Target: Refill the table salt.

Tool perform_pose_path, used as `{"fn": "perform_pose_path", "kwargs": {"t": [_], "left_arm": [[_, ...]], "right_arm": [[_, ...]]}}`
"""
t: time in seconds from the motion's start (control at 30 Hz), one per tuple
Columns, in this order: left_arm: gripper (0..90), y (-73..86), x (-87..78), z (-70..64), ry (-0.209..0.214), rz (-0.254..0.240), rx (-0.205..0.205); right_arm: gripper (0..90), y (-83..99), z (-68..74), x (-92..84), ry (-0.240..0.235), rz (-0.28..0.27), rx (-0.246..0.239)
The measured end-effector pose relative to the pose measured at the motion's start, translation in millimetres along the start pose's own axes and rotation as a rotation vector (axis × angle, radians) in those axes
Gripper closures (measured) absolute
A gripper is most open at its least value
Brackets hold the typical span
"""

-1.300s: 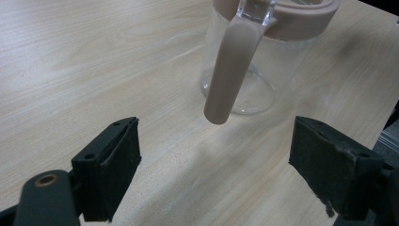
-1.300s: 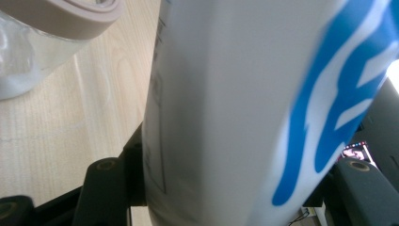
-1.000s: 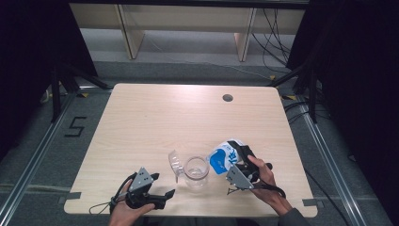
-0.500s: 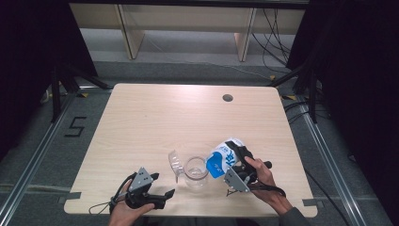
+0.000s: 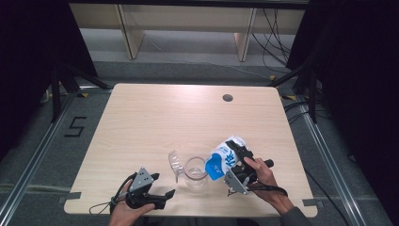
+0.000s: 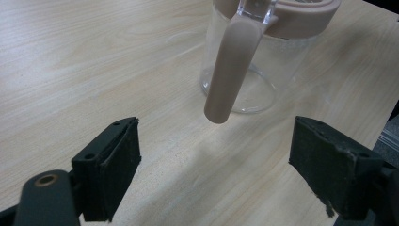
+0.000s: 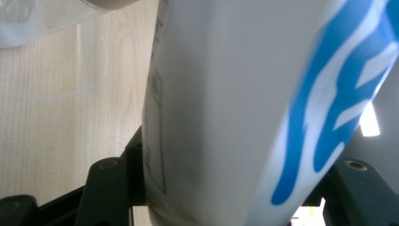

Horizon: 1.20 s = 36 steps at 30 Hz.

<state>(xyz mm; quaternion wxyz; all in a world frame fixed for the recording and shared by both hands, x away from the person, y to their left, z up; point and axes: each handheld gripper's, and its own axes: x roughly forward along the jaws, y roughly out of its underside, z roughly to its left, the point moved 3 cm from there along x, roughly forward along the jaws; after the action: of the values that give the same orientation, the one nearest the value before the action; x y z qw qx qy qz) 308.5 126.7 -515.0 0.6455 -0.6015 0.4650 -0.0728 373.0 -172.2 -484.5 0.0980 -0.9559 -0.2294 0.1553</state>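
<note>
Right gripper (image 5: 234,165): my jaws stand about half open and press on the flanks of a white carton with blue lettering (image 5: 225,158), which I hold tipped toward the left, its blue end leaning over the mouth of a clear glass jug with a pale pink rim and handle (image 5: 195,168). The tilt appears meant for pouring; no stream can be made out. In the right gripper view the carton's white side fills the gap between my black pads, a thin printed box outline on one panel, broad blue strokes on the other; the writing is too blurred to read.

Left gripper (image 5: 162,197): my jaws are wide apart with nothing between them, resting low near the front edge of the light wooden table (image 5: 155,122). They face the jug's pink handle (image 6: 233,66), probably ready to steady it. The jug stands upright between both grippers, near the table's front.

Floor, left of the table: a taped figure "5" (image 5: 75,127)
</note>
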Motion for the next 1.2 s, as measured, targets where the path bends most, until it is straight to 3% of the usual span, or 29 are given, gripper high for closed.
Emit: {"fn": "perform_pose_path", "kwargs": {"t": [0.03, 0.1, 0.13, 0.17, 0.2, 0.3, 0.37, 0.43, 0.47, 0.53, 0.6, 0.63, 0.67, 0.7, 0.73, 0.77, 0.8, 0.83, 0.9, 0.93, 1.0, 1.07, 1.17, 1.2], "left_arm": [[16.2, 0.1, 0.0, 0.1, -0.001, 0.0, -0.001], [16.2, 0.2, -0.6, 0.6, -0.008, 0.006, 0.005], [16.2, 0.1, -0.4, 0.9, -0.006, 0.004, 0.007], [16.2, 0.2, -0.5, 0.6, -0.006, 0.004, 0.004], [16.2, 0.1, -0.2, 0.2, -0.001, 0.002, -0.001], [16.2, 0.3, 0.1, -0.5, -0.001, 0.001, -0.01], [16.2, 0.3, 0.1, -0.5, -0.001, 0.001, -0.012], [16.2, 0.3, -0.1, -0.4, -0.002, 0.0, -0.011], [16.2, 0.4, -0.4, 0.0, -0.002, 0.003, -0.007], [16.2, 0.3, -0.1, -0.2, -0.002, 0.001, -0.011], [16.2, 0.3, -0.1, -0.4, -0.002, 0.002, -0.012], [16.2, 0.3, -0.1, -0.5, -0.001, 0.003, -0.012], [16.2, 0.3, 0.3, -0.6, 0.0, -0.003, -0.012], [16.2, 0.1, -0.1, -0.3, -0.004, 0.005, -0.004], [16.2, 0.0, -0.5, 0.5, -0.006, 0.013, 0.012], [16.2, 0.2, -0.1, -0.4, -0.004, 0.011, -0.002], [16.2, 0.3, 0.5, -1.3, -0.001, 0.005, -0.012], [16.2, 0.1, -0.8, -1.0, -0.009, 0.02, 0.001], [16.2, -0.2, -0.4, -0.4, -0.003, 0.013, 0.009], [16.2, -0.1, -0.5, -0.3, 0.002, 0.013, 0.006], [16.2, 0.2, -0.4, -0.6, 0.001, 0.011, -0.007], [16.2, 0.2, -0.7, -0.2, -0.011, 0.018, 0.0], [16.2, 0.3, -0.3, -1.5, -0.01, 0.019, -0.004], [16.2, 0.4, -0.1, -0.9, -0.002, 0.017, 0.001]], "right_arm": [[41.1, -0.1, 0.3, -0.7, -0.009, 0.011, -0.002], [41.2, -1.9, -4.7, 1.0, 0.015, -0.02, -0.083], [41.2, -0.9, -1.6, 1.3, 0.024, -0.028, -0.034], [41.2, -0.9, -1.0, 1.1, 0.019, -0.022, -0.03], [41.3, 0.3, -6.5, -3.3, 0.032, 0.039, -0.11], [41.5, 0.3, -5.4, -3.0, 0.028, 0.042, -0.112], [41.5, -2.0, -9.8, -2.2, 0.036, 0.026, -0.179], [41.5, -0.9, -5.7, -2.6, 0.036, 0.045, -0.13], [41.6, -1.7, -3.1, -0.7, 0.035, 0.024, -0.1], [41.7, -2.6, -0.4, 0.6, 0.036, 0.015, -0.084], [41.8, -4.9, -4.6, 0.6, 0.037, 0.01, -0.152], [41.7, -5.0, -4.3, 0.9, 0.038, 0.009, -0.161], [41.8, -3.4, 1.3, 0.8, 0.032, 0.023, -0.098], [41.8, -3.7, 0.8, 1.4, 0.033, 0.017, -0.121], [41.9, -3.8, 2.2, 1.2, 0.034, 0.02, -0.115], [41.9, -4.6, 1.9, 1.6, 0.033, 0.016, -0.128], [41.9, -6.4, -2.2, 1.9, 0.041, 0.003, -0.189], [42.0, -5.0, 2.2, 1.7, 0.035, 0.019, -0.139], [42.2, -6.3, 0.0, 2.7, 0.041, 0.018, -0.18], [42.1, -5.9, 1.6, 3.2, 0.043, 0.019, -0.154], [42.1, -6.5, 1.3, 3.8, 0.043, 0.022, -0.154], [42.3, -8.0, -1.3, 4.2, 0.054, 0.018, -0.204], [42.5, -9.0, 0.2, 5.3, 0.049, 0.019, -0.219], [42.6, -9.9, -0.9, 5.9, 0.053, 0.013, -0.243]]}}
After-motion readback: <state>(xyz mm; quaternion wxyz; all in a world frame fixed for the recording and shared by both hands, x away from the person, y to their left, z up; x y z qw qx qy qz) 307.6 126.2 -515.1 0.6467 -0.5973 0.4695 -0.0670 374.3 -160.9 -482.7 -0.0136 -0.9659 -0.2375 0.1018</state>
